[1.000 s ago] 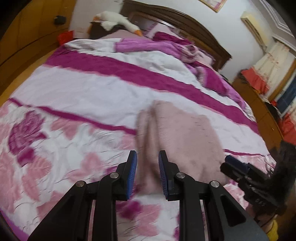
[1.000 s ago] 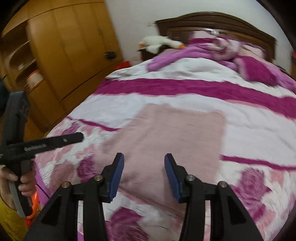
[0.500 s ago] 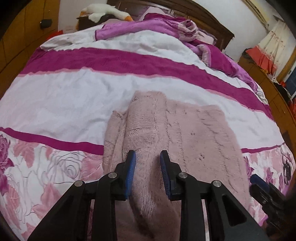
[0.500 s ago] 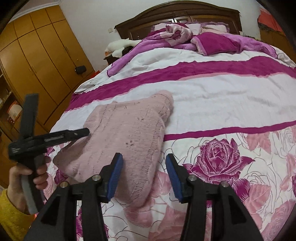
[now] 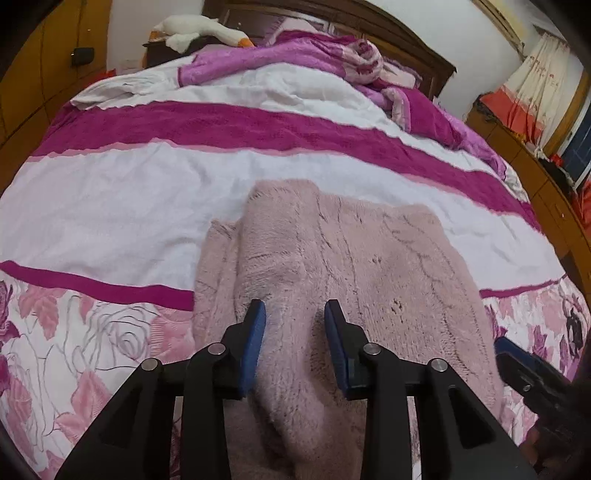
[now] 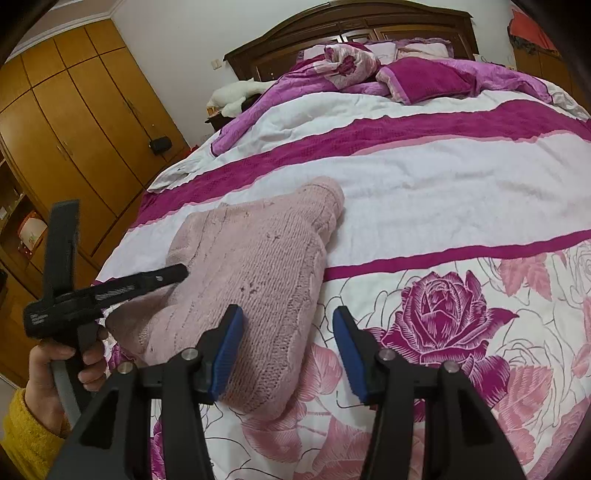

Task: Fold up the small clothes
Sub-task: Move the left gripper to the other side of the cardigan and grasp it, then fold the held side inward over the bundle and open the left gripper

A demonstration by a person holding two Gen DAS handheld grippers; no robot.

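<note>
The soft, pale pink knitted sweater [image 5: 354, 273] lies partly folded near the foot of the bed, on a quilted cotton bedspread [image 5: 122, 206] of white and magenta bands with printed roses. It looks light, thick and limp: the fuzzy knit should compress under the pads, sag if lifted by one point, and cling rather than slip. The likely best holds are the doubled near hem or the folded side edges, taken at two corners so the layers stay together. The left tool [image 5: 293, 339] has its blue pads straddling a raised fold of the knit, its jaws opening and not visibly pinching it. The right tool [image 6: 288, 350] stands about half open at the sweater's near right corner, the left pad just beside the knit, gripping nothing. A crumpled purple blanket [image 6: 424, 77] sits by the dark wooden headboard [image 6: 351, 26]
</note>
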